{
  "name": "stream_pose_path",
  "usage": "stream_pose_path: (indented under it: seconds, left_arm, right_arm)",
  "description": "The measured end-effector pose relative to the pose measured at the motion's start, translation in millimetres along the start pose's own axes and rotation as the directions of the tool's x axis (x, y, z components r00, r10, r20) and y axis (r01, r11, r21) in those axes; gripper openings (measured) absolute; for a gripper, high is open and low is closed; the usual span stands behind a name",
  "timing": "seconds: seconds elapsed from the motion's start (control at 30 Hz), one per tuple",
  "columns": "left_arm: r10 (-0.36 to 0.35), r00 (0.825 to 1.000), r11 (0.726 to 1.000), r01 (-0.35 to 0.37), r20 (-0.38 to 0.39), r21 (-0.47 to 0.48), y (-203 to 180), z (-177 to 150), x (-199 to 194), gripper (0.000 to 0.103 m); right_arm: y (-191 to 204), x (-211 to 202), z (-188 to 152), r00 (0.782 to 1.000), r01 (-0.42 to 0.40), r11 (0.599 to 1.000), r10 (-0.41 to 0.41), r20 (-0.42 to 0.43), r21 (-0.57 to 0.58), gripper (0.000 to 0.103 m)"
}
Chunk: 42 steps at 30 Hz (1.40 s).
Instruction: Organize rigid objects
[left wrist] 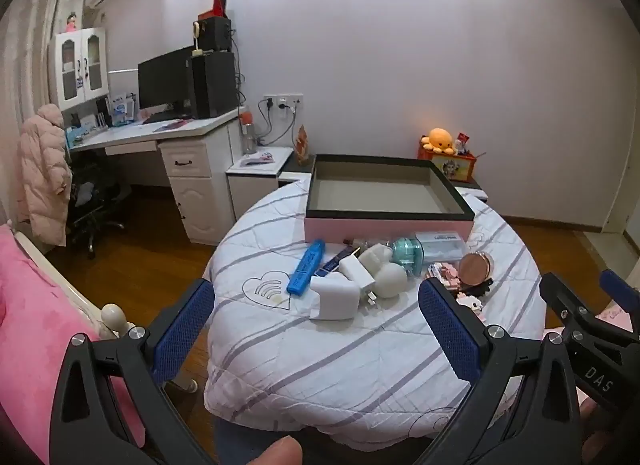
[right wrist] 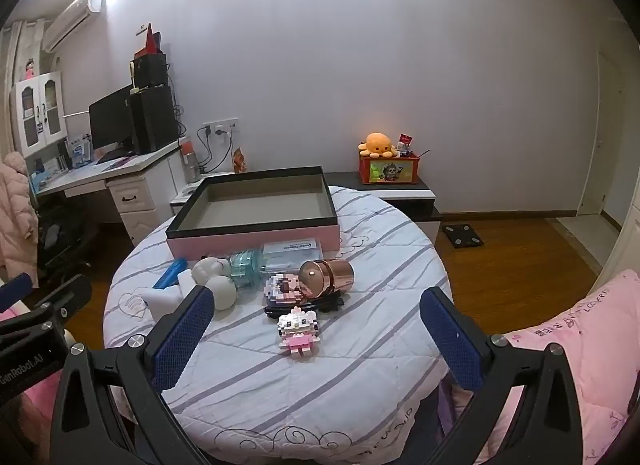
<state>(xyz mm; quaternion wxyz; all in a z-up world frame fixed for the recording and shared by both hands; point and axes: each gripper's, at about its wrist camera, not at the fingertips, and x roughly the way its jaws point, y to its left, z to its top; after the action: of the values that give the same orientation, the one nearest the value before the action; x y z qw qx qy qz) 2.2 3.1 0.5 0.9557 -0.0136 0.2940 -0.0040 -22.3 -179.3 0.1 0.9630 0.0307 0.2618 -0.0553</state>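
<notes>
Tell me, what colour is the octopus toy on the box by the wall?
The octopus toy is orange-yellow, seen best in the right wrist view.

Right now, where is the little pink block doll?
In the right wrist view the block doll stands on the round table, nearest the camera, just in front of the black cable and the rose-gold jar.

- The black cord (right wrist: 316, 304) lies mostly hidden under the rose-gold cylinder (right wrist: 328, 277) and the round brick figure (right wrist: 282, 289).
- Print on the clear plastic case (right wrist: 292, 251) is too small to read.
- The white charger (right wrist: 168, 297) sits partly behind the right gripper's left finger (right wrist: 184, 329).
</notes>
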Motion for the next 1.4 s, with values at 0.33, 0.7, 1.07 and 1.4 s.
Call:
stream_pose_path:
  seconds: [0.33, 0.7, 1.07, 1.4]
  left_arm:
    - [0.060, 0.994, 0.998, -0.060, 0.090, -0.001, 0, 4, -19, 0.103]
    - [0.068, 0.987, 0.997, -0.072, 0.143, 0.019, -3, 5, -34, 0.103]
    - [0.064, 0.982, 0.998, -0.066, 0.177, 0.004, 1, 8, -47, 0.103]
    - [0.065, 0.979, 0.998, -0.067, 0.192, 0.007, 0, 7, -52, 0.103]
  right_arm:
    - [0, -4, 4, 1.000, -0.001, 1.000, 0.001, 0.009, -0.013, 0.103]
    - [2, -15, 6, 0.998, 0.017, 1.000, -0.016, 0.059, -0.016, 0.103]
    - [3, -31, 13, 0.993, 0.028, 0.999, -0.025, 0.112, -0.023, 0.103]
    - [6, -41, 14, 0.989, 0.035, 0.999, -0.030, 0.142, -0.032, 0.103]
